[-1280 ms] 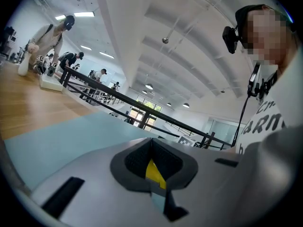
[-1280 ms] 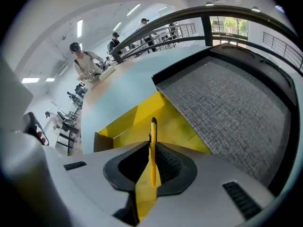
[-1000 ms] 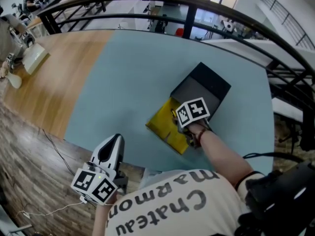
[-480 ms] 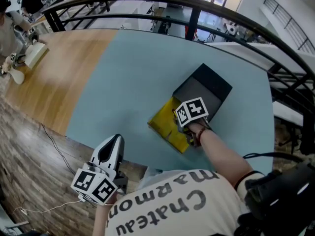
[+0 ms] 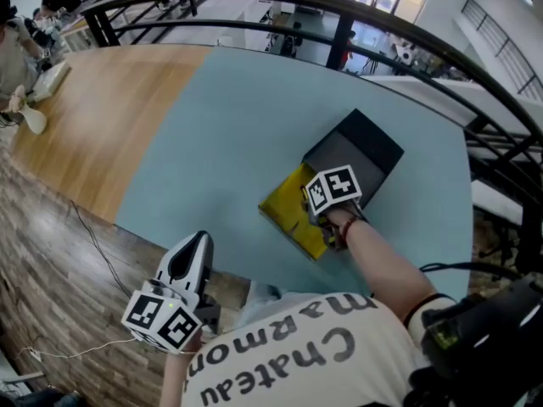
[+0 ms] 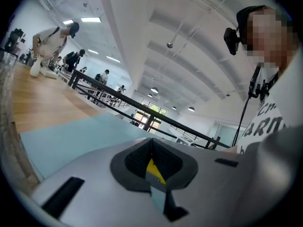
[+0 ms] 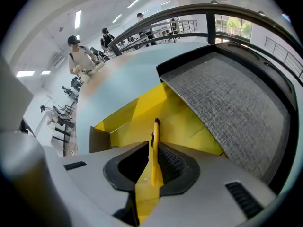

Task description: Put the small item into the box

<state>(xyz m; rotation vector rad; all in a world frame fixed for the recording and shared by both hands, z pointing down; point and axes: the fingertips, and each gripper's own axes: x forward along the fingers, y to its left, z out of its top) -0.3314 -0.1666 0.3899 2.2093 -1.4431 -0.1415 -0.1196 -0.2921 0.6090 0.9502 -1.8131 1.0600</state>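
Plainly, the right gripper point(image 7: 154, 151) is pinching the small item point(image 7: 155, 130), a thin yellow strip with a dark tip. The strip stands edge-on between the pads and sticks out past them over the open yellow box point(image 5: 289, 216). In the head view this gripper sits right of centre, at the near edge of the box. The left gripper point(image 6: 151, 151) is at the lower left of the head view, well apart from the box. Its jaws are pressed together with nothing between them.

Upside-down print on the person's shirt point(image 5: 280, 354) reads "Chateau Marmon", the last letters running off round the side.

The box rests on a pale blue mat point(image 5: 229, 125) over a wooden table point(image 5: 93, 117). Its inside shows plain yellow walls and floor. Its dark lid point(image 5: 352, 155), lined with grey fabric, lies open toward the upper right.
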